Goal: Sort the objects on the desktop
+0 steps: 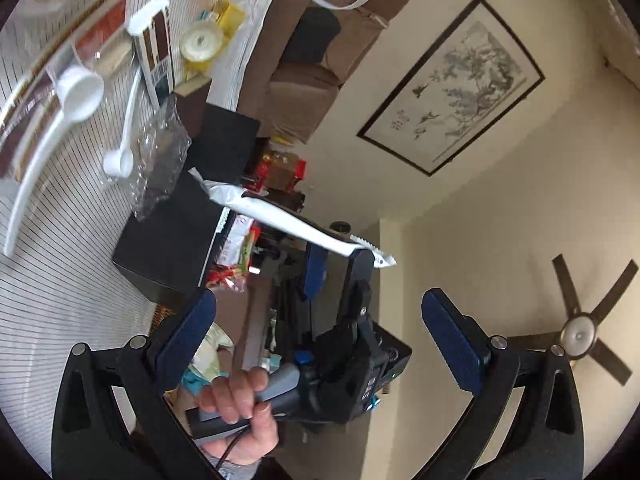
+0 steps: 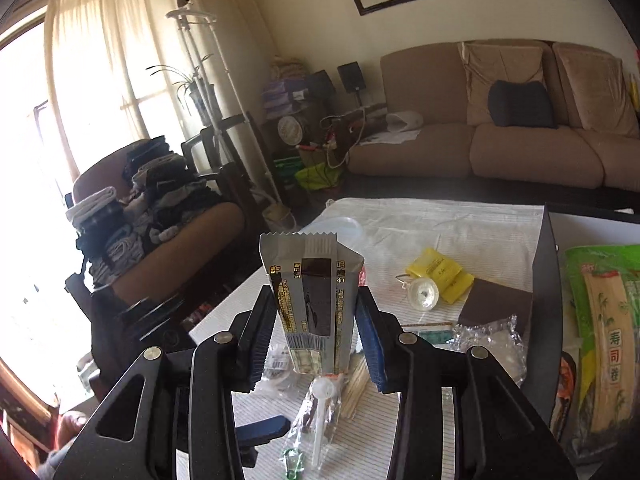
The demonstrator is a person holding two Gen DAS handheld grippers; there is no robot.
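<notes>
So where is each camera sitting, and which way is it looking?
Left wrist: sits on the left gripper, tilted up toward the wall picture and ceiling fan; its open fingers, the right gripper and the hand holding it show.
Right wrist: sits on the right gripper, looking level across the table to the sofa; its fingers clamp a packet.
Both see: the packet, yellow bag, striped table, sofa and picture.

A home living room: brown sofa (image 2: pixel 520 136), framed painting (image 1: pixel 452 84), ceiling fan (image 1: pixel 580 334).
</notes>
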